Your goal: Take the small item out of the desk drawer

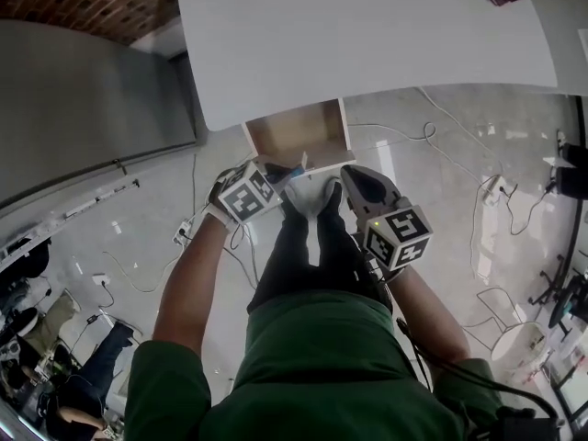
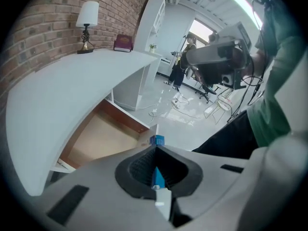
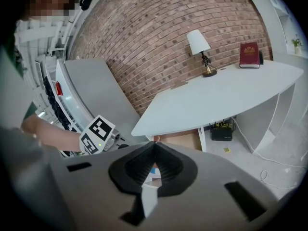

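Clamping a small blue item (image 2: 157,139), the left gripper (image 2: 155,150) has its jaws pressed flat together on it; a blue edge pokes out past the tips and more blue shows in the hollow behind them.

- Small blue item: out of the desk drawer (image 1: 299,134), held in the air just in front of the drawer's open front edge, touching neither the drawer nor the floor.
- Desk drawer: pulled out from under the white desk (image 1: 367,35); wooden sides, pale tan bottom, white front.
- Right gripper (image 3: 154,143): jaws closed, tips meeting, nothing gripped between them. It hangs in front of the drawer on the person's right, near the left gripper and apart from it.
- Marker cubes: one on each gripper, both on the person's side of the drawer.
- Lamp (image 3: 198,42): white shade, dark stem, upright on the desk top above and behind the drawer, close to the brick wall (image 3: 159,42).
- Red book (image 3: 249,55): on the same desk top, beside the lamp, farther along from the drawer.
- Cables (image 1: 423,131): loose on the pale floor beside and in front of the drawer.
- Person: green top, dark trousers, standing directly in front of the drawer.
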Demonstrator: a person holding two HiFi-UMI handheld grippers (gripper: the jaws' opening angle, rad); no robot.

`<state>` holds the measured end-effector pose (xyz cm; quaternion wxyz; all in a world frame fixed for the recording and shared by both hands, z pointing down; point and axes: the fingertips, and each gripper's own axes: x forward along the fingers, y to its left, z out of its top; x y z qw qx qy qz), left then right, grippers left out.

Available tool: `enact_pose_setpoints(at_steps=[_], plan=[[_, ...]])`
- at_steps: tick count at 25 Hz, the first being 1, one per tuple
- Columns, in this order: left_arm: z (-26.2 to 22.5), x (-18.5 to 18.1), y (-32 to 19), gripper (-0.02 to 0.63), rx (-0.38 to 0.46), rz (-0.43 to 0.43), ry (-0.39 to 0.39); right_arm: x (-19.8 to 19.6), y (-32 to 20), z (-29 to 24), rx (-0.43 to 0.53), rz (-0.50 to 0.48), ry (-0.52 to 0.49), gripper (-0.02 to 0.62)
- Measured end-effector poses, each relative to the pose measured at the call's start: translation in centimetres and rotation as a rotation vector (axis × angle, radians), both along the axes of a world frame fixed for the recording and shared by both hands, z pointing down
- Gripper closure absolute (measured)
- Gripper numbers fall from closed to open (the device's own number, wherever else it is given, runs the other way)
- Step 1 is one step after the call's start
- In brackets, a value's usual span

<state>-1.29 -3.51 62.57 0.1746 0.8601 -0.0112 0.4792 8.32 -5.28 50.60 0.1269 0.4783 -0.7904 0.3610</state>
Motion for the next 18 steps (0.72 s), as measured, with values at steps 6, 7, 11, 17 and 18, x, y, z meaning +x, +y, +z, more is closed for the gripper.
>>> enact_pose_setpoints(at_steps=[6,7,11,17,18], plan=[[-5.0,0.3,-1.1,0.600,0.017,-0.028,0.026,-0.1,-1.1,-2.6,0.036,-0.010,-0.008,0.592],[-5.8,0.3,-1.5,0.600,0.028,-0.024,0.027,-0.2,-1.4,-3.0,0.042,-0.008,-0.013,0.592],[-9.0,0.3,-3.3,0.600,0.073,-0.001,0.031,-0.4,-1.9,-4.3,0.072,-0.023,0.003,0.592],[-15.1,0.3,-6.7,0.600,0.091,0.014,0.054,-0.8,-1.7,-5.9,0.081,-0.017,-0.012,0.592],[-16.3,0.3,-7.5,0.600,0.096,0.015,0.064,-0.8,-1.6,-6.0,0.076,-0.017,-0.015,0.592]])
